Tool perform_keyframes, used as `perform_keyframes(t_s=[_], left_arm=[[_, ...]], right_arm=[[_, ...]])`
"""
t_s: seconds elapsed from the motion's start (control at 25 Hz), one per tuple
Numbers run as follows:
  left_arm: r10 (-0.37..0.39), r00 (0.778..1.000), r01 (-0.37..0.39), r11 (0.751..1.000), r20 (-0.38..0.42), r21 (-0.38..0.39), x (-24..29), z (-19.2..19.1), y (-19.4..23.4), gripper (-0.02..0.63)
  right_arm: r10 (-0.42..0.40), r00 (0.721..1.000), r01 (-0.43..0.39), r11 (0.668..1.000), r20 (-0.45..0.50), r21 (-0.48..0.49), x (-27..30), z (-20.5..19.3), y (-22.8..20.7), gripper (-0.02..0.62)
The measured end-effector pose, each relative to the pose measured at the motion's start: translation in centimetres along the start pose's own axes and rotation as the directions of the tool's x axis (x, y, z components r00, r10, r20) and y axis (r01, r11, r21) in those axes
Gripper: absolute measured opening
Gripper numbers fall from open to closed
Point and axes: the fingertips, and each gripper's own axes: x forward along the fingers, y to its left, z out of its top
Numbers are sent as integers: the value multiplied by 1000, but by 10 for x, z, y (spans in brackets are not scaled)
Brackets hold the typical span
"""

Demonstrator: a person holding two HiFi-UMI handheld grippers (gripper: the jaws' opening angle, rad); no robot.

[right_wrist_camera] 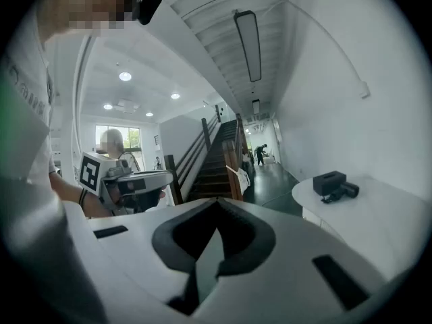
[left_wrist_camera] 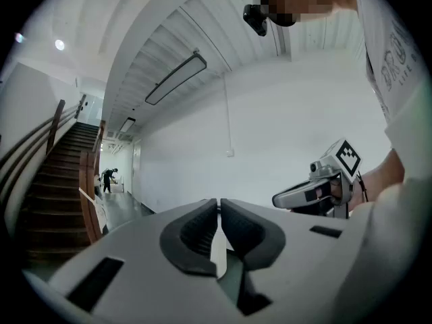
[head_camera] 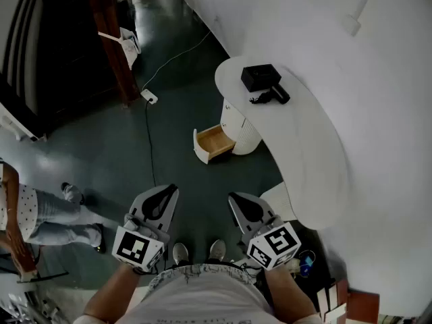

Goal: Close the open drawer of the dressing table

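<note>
The white curved dressing table (head_camera: 317, 147) stands ahead on the right. Its low wooden drawer (head_camera: 212, 142) is pulled out over the dark floor, and its inside looks empty. My left gripper (head_camera: 172, 189) and right gripper (head_camera: 233, 196) hang side by side above my feet, well short of the drawer. In the left gripper view, the left gripper (left_wrist_camera: 219, 201) has its jaws pressed together with nothing between them. In the right gripper view, the right gripper (right_wrist_camera: 217, 202) is likewise shut and empty, and the table top (right_wrist_camera: 364, 211) lies to its right.
A black box (head_camera: 260, 76) and a hair dryer (head_camera: 273, 95) lie on the table top. A cable (head_camera: 150, 133) runs across the floor from a power strip (head_camera: 149, 97). A wooden stair post (head_camera: 115, 39) stands at the back left, and a person's legs (head_camera: 40, 214) show at the left.
</note>
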Motion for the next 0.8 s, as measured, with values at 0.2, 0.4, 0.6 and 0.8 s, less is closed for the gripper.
perform_keyframes(t_s=[0.2, 0.4, 0.6, 0.8], left_arm=[[-1, 1000, 1, 1000, -6, 3, 2, 0, -2, 34], [-3, 1000, 3, 1000, -14, 3, 2, -2, -6, 34], [-3, 1000, 3, 1000, -18, 2, 3, -4, -6, 34], [-5, 1000, 6, 1000, -18, 6, 5, -3, -8, 34]], right_arm=[[2, 1000, -2, 1000, -2, -4, -3, 2, -2, 8], [9, 1000, -9, 1000, -7, -6, -4, 0, -1, 8], [16, 1000, -16, 1000, -18, 4, -1, -3, 0, 8], [19, 1000, -19, 1000, -10, 13, -1, -1, -3, 9]])
